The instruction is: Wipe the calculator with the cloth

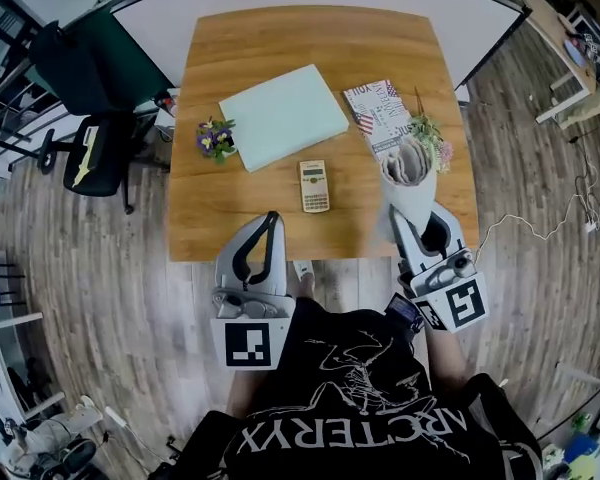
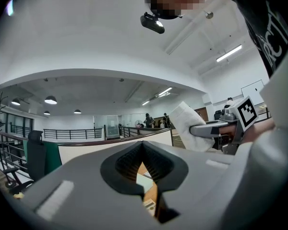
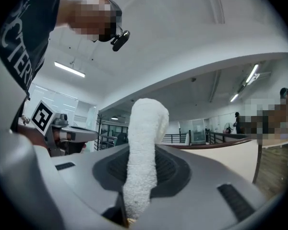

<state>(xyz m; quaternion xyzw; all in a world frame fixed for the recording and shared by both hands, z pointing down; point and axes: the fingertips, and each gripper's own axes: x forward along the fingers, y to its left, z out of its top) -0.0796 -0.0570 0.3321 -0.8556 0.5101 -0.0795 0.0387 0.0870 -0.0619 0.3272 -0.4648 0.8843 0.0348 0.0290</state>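
The beige calculator lies flat near the front middle of the wooden table. A rolled white cloth sticks up out of my right gripper, which is shut on it above the table's front right corner, right of the calculator. In the right gripper view the cloth stands pinched between the jaws. My left gripper hovers at the table's front edge, just left of and nearer than the calculator. Its jaws are shut on nothing. Both grippers tilt upward.
A pale green pad lies behind the calculator, a printed magazine to its right. A small flower pot stands at the left, and another bunch of flowers by the cloth. An office chair stands left of the table.
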